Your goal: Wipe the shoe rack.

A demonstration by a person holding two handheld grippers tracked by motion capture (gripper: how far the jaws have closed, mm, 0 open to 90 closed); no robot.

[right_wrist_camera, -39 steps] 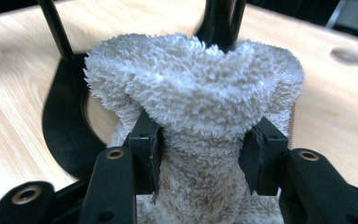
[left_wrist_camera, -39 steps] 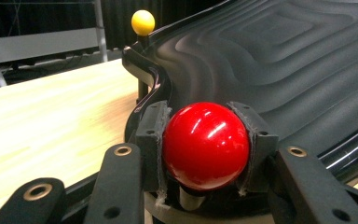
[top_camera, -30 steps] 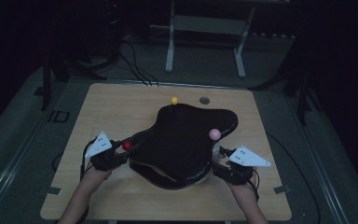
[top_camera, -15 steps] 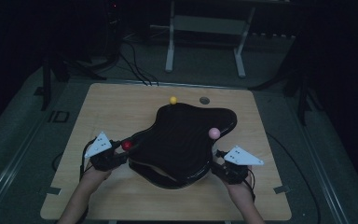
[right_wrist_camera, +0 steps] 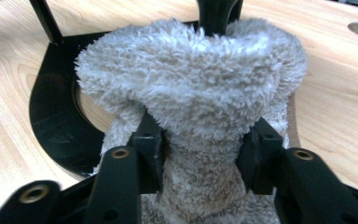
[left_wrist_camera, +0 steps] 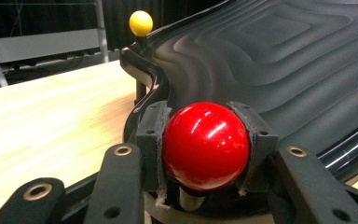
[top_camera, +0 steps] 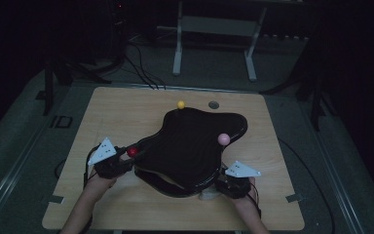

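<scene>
Behind the red knob (left_wrist_camera: 206, 145): tray (left_wrist_camera: 279, 60); yellow knob (left_wrist_camera: 141, 23).

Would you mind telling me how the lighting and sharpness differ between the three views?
High view: dim, surroundings nearly black, only the pale wooden table lit. Left gripper view: bright, with white glare streaks on the glossy red ball; the yellow ball behind is slightly soft. Right gripper view: evenly lit, the fluffy grey cloth sharp.

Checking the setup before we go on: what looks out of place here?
A fluffy grey cloth is bunched between the right tongs under the black tray, covering its near knob. The left tongs grip the red ball normally.
</scene>
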